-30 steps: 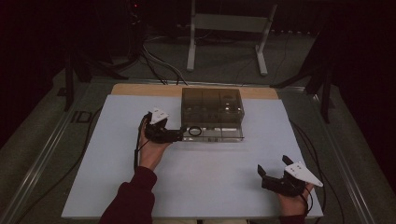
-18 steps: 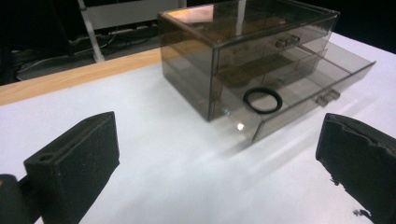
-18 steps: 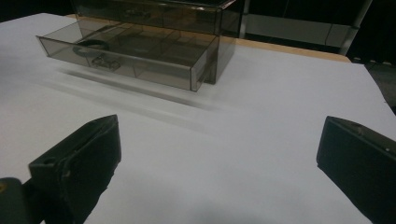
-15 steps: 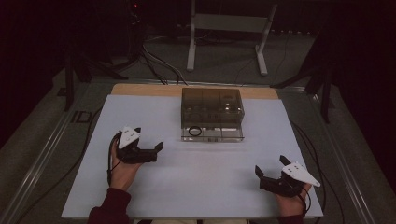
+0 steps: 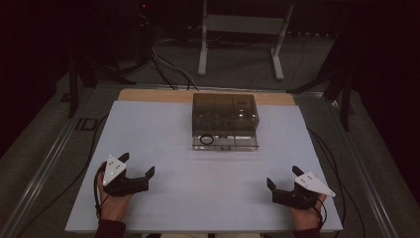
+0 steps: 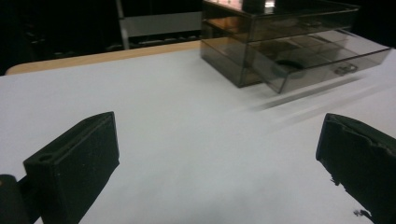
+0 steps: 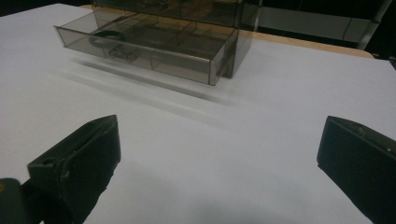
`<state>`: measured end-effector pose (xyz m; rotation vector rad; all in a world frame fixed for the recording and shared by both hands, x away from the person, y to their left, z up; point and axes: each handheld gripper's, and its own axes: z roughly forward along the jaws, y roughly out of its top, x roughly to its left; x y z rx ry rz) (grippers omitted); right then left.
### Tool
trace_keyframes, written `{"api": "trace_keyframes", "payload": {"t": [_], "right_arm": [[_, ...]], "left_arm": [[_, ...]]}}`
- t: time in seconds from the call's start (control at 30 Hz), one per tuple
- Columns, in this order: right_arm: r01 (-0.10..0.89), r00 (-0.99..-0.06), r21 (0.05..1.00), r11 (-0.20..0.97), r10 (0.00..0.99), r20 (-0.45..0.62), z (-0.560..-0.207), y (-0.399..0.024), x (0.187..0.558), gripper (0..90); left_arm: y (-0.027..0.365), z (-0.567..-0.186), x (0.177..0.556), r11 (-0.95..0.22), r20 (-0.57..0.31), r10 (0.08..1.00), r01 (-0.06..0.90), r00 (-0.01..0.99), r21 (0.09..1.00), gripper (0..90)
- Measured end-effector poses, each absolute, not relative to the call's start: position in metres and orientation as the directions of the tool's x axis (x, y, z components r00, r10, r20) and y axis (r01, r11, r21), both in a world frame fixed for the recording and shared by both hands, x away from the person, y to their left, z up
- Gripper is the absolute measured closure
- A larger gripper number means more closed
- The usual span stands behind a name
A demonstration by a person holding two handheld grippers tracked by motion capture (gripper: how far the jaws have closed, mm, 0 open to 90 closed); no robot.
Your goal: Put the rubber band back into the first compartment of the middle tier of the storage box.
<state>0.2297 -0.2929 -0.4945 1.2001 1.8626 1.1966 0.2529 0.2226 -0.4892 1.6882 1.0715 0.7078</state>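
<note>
- Left gripper (image 5: 134, 167) – sits low over the near left corner of the white surface (image 5: 163, 148), held in a hand (image 5: 113, 203) that comes in from the bottom edge. Its fingers (image 6: 74, 161) are spread wide with nothing between them, just bare surface; they have just been opening. It is well apart from the box.
- Box (image 5: 225, 111) – a smoky clear drawer unit, standing at the far middle of the surface, close to the wooden strip (image 5: 148, 95) along the far edge.
- Drawer (image 5: 225, 141) – the bottom one, pulled out toward the person. It is split into compartments; a dark ring (image 5: 207, 139) lies in the left one as the high view shows it. A small handle (image 7: 120, 54) sits on the drawer's front wall.
- Right gripper (image 5: 283, 184) – low over the near right corner of the surface, in the other hand (image 5: 307, 215). Its fingers (image 7: 77, 168) are released too – wide apart, holding nothing, and pointed toward the open drawer from well back.
</note>
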Motion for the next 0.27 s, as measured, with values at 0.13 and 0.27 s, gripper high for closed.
{"api": "trace_keyframes", "payload": {"t": [0.13, 0.27], "right_arm": [[0.368, -0.41, 0.911, 0.185, 0.912, -0.02, -0.4955, -0.2916, 0.2316, 0.1], [0.381, -0.428, 0.904, 0.196, 0.904, -0.015, -0.4976, -0.2903, 0.2333, 0.1]], "left_arm": [[0.2234, -0.4933, 0.2522, -0.161, 0.003, 0.901, 0.329, 0.434, 0.93, 0.1], [0.2248, -0.4954, 0.2528, -0.144, -0.013, 0.908, 0.34, 0.418, 0.929, 0.1]]}}
